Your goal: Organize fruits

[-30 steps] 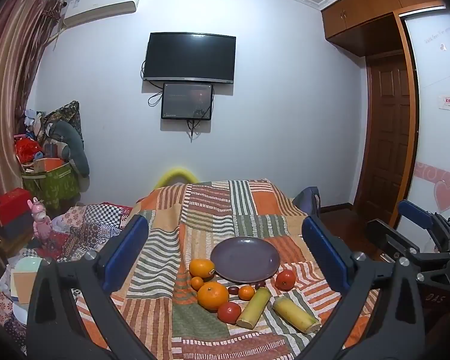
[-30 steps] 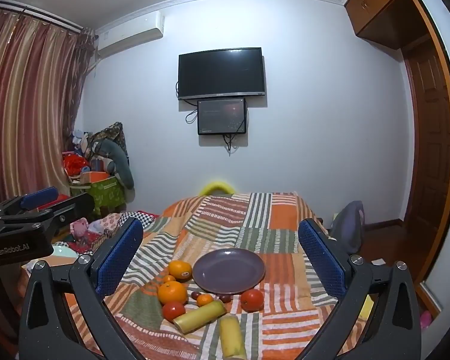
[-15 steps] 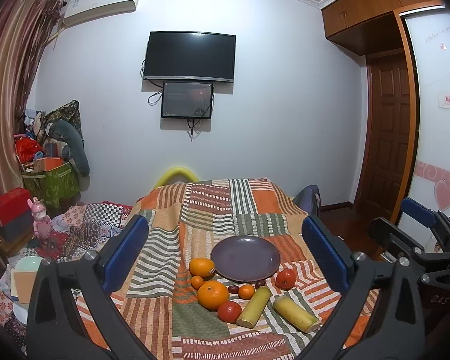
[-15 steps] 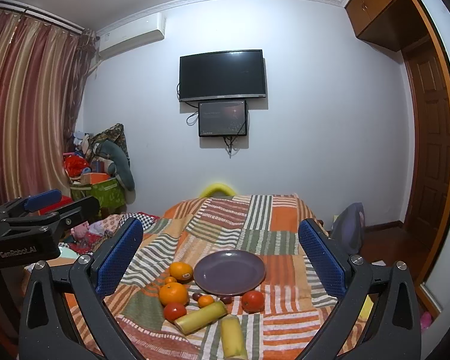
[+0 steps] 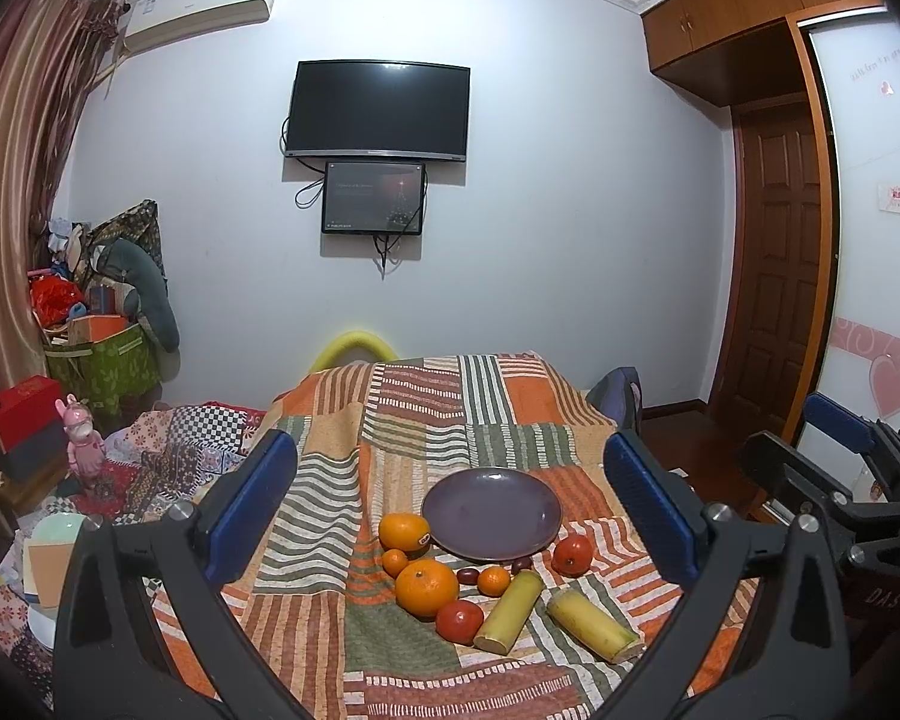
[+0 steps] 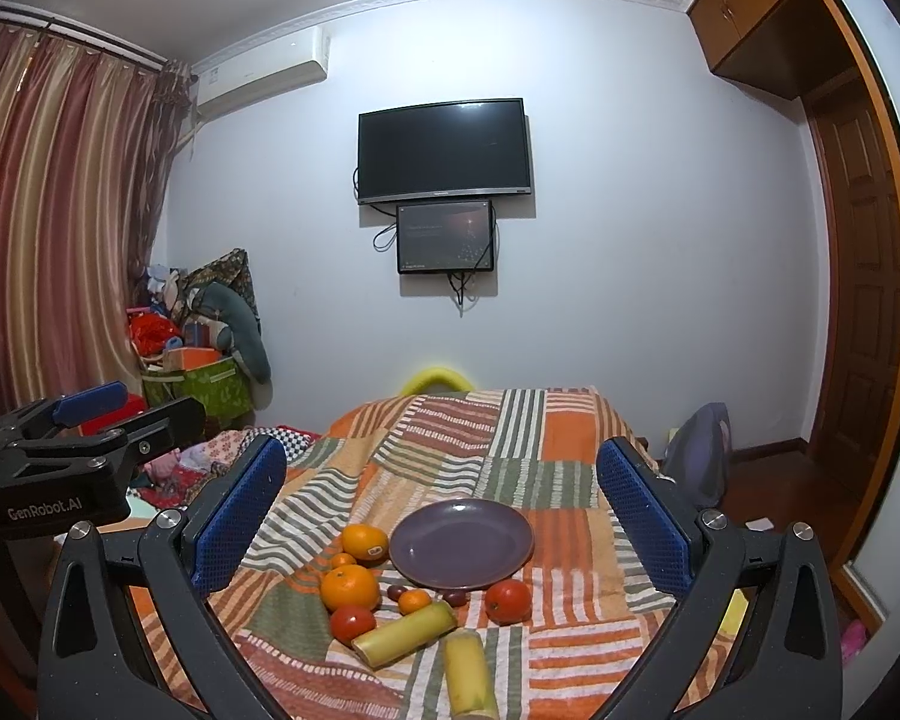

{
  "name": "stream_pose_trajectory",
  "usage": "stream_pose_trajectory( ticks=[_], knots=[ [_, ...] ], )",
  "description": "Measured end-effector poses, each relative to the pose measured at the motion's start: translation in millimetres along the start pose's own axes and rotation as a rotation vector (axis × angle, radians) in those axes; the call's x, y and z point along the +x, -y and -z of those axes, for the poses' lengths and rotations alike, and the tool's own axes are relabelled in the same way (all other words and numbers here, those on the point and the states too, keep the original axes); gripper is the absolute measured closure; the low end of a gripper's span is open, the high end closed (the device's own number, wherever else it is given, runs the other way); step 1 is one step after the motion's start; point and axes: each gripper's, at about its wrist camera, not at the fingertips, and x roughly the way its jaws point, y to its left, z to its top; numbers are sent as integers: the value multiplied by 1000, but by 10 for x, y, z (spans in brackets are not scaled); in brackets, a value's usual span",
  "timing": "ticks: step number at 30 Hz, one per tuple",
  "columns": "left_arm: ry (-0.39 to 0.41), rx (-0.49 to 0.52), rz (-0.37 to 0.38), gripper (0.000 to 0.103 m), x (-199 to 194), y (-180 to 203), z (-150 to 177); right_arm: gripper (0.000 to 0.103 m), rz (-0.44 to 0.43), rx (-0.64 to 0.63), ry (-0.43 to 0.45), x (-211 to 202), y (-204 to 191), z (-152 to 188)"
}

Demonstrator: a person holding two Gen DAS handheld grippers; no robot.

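Observation:
An empty purple plate (image 5: 491, 513) (image 6: 461, 543) lies on a striped patchwork cloth (image 5: 426, 420) (image 6: 510, 438). In front of it lie oranges (image 5: 426, 587) (image 6: 349, 587), small tangerines (image 5: 494, 579), two red tomatoes (image 5: 572, 554) (image 6: 507, 601), dark dates (image 5: 467, 575) and two yellow-green cane pieces (image 5: 509, 611) (image 6: 404, 636). My left gripper (image 5: 450, 510) is open and empty, held above and short of the fruit. My right gripper (image 6: 441, 516) is open and empty too. Each gripper shows at the edge of the other's view.
A TV (image 5: 378, 111) and small screen hang on the far wall. Boxes, bags and toys (image 5: 99, 348) pile at the left by the curtain. A wooden door (image 5: 777, 276) and wardrobe stand at the right. A dark chair (image 6: 699, 450) is beside the table.
Both views have risen and tilted slightly; the fruit sits a little lower in frame. Both grippers stay open and nothing on the cloth has moved.

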Motion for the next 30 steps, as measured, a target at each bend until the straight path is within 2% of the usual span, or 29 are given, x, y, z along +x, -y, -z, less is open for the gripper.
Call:
stream_pose_trajectory(
  ticks=[30],
  knots=[
    [-11, 5, 7, 0, 15, 40, 21, 0, 4, 7, -2, -26, -2, 5]
  ],
)
